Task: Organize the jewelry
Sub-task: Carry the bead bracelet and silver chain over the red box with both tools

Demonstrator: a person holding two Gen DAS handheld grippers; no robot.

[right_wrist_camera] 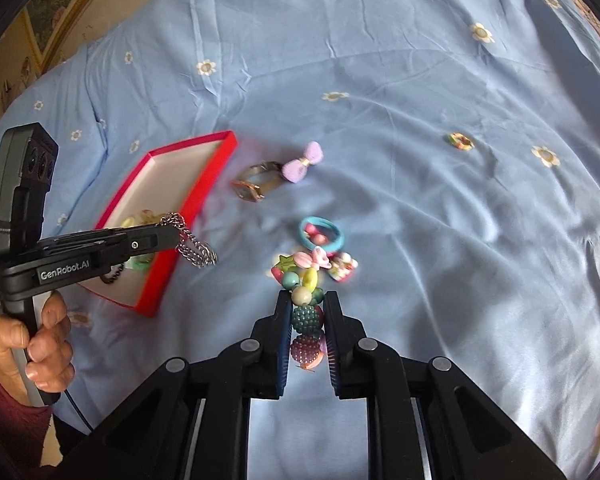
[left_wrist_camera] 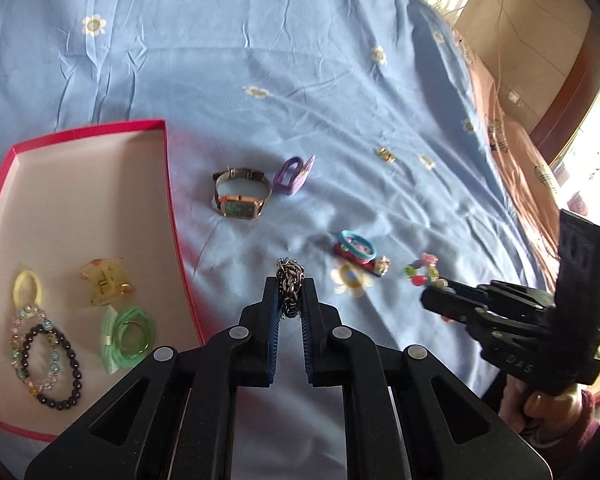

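My left gripper [left_wrist_camera: 290, 284] is shut on a silver chain [left_wrist_camera: 289, 285], which hangs above the blue sheet just right of the red box [left_wrist_camera: 168, 184]; the right wrist view shows that chain [right_wrist_camera: 192, 246] dangling from the left gripper [right_wrist_camera: 172, 236] beside the red box [right_wrist_camera: 204, 192]. My right gripper [right_wrist_camera: 308, 298] is shut on a colourful bead bracelet [right_wrist_camera: 306, 304], lifted over the sheet; in the left wrist view the bracelet [left_wrist_camera: 422, 270] sticks out of the right gripper [left_wrist_camera: 440, 286]. The box holds a dark bead bracelet [left_wrist_camera: 56, 364], a green hair tie [left_wrist_camera: 130, 332] and a yellow claw clip [left_wrist_camera: 104, 284].
On the flowered sheet lie a watch [left_wrist_camera: 240, 196], a purple bow clip [left_wrist_camera: 294, 174], a blue hair tie with small clips [left_wrist_camera: 358, 250] and a small ring [left_wrist_camera: 386, 154]. A person's hands [right_wrist_camera: 44, 340] hold both gripper handles. The bed edge runs along the right [left_wrist_camera: 512, 152].
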